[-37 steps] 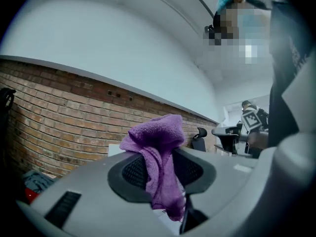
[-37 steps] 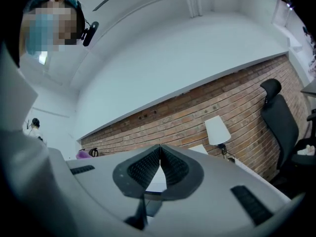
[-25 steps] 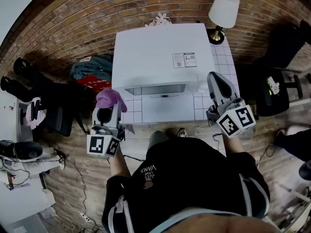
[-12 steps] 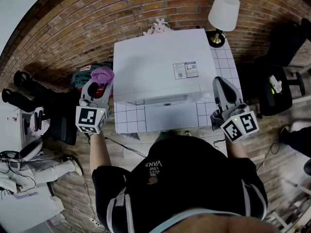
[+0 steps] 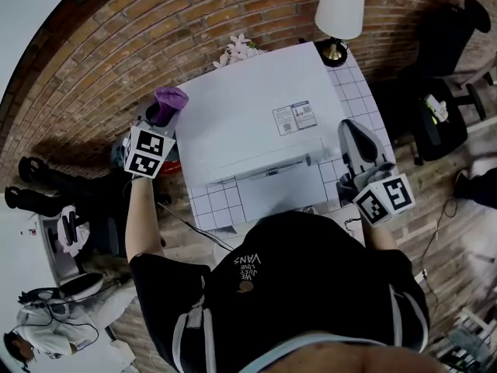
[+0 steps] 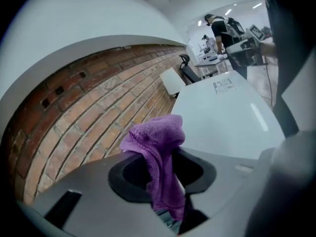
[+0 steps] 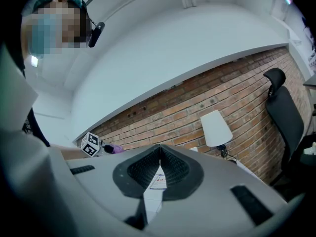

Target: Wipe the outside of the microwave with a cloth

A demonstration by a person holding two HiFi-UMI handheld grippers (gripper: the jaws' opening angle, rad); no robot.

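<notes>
The white microwave [image 5: 248, 123] stands on a white tiled table [image 5: 353, 92], and I look down on its top with a printed label [image 5: 293, 117]. My left gripper [image 5: 163, 106] is at the microwave's far left corner, shut on a purple cloth [image 5: 168, 98]. In the left gripper view the cloth [image 6: 159, 147] bunches above the jaws and hangs down between them, with the microwave top [image 6: 222, 115] just beyond to the right. My right gripper [image 5: 349, 130] is beside the microwave's right front corner, jaws pressed together and holding nothing [image 7: 159, 149].
A table lamp [image 5: 339, 10] stands at the table's back right, and a pale flower ornament [image 5: 237, 50] sits behind the microwave against the brick wall [image 5: 155, 29]. A black office chair [image 5: 446, 33] is to the right. Dark clutter [image 5: 46, 189] lies on the floor at the left.
My left gripper has carried the purple cloth from the table's front left up along the microwave's left side to its far left corner. The right gripper has hardly moved.
</notes>
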